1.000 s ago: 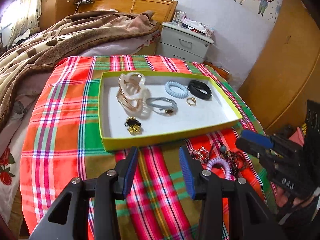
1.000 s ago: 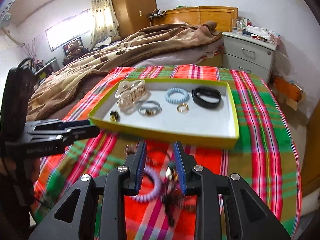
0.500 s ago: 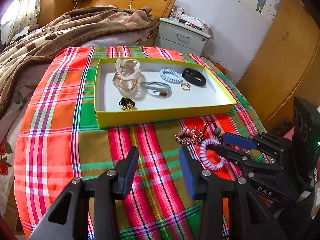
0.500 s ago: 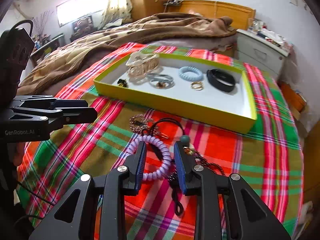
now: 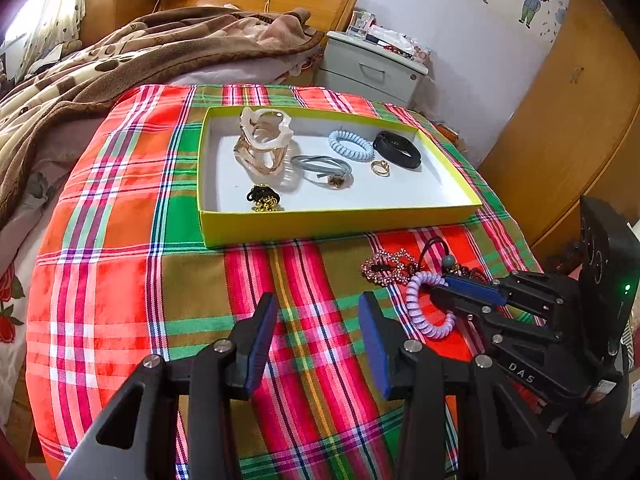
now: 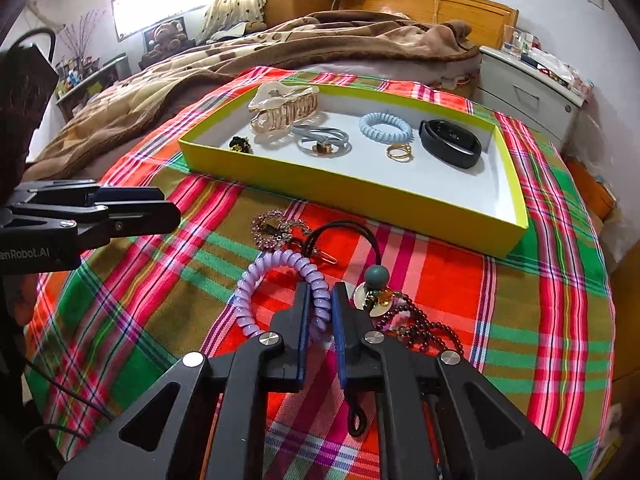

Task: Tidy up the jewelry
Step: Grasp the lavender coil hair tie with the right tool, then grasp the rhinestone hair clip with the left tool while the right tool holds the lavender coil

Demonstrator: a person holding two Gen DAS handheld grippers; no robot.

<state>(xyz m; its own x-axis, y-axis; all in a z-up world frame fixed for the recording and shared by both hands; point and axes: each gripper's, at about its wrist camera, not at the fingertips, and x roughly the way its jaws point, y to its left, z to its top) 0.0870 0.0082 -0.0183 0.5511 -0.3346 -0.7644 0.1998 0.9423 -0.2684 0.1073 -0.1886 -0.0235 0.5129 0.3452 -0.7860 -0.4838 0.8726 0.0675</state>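
Note:
A yellow-green tray (image 5: 320, 226) (image 6: 360, 196) on the plaid cloth holds a hair claw (image 5: 264, 140), a grey tie (image 5: 320, 164), a blue coil tie (image 5: 350, 146), a gold ring (image 5: 380, 168), a black band (image 5: 396, 148) and a black-gold piece (image 5: 262, 198). My right gripper (image 6: 319, 312) is shut on the purple coil hair tie (image 6: 276, 276) (image 5: 420, 312) on the cloth in front of the tray. A beaded scrunchie (image 6: 272, 226), a black cord with a grey bead (image 6: 378, 276) and a dark bead string (image 6: 424, 324) lie beside it. My left gripper (image 5: 318, 320) is open and empty above the cloth.
A bed with a brown blanket (image 5: 120, 52) lies behind the table. A white nightstand (image 5: 372, 68) stands at the back right, and a wooden wardrobe (image 5: 580, 100) at the right. The left gripper shows at the left of the right wrist view (image 6: 120, 208).
My right gripper has come down and closed on the purple coil hair tie. Both grippers have drawn back from the tray. The left gripper has stayed open.

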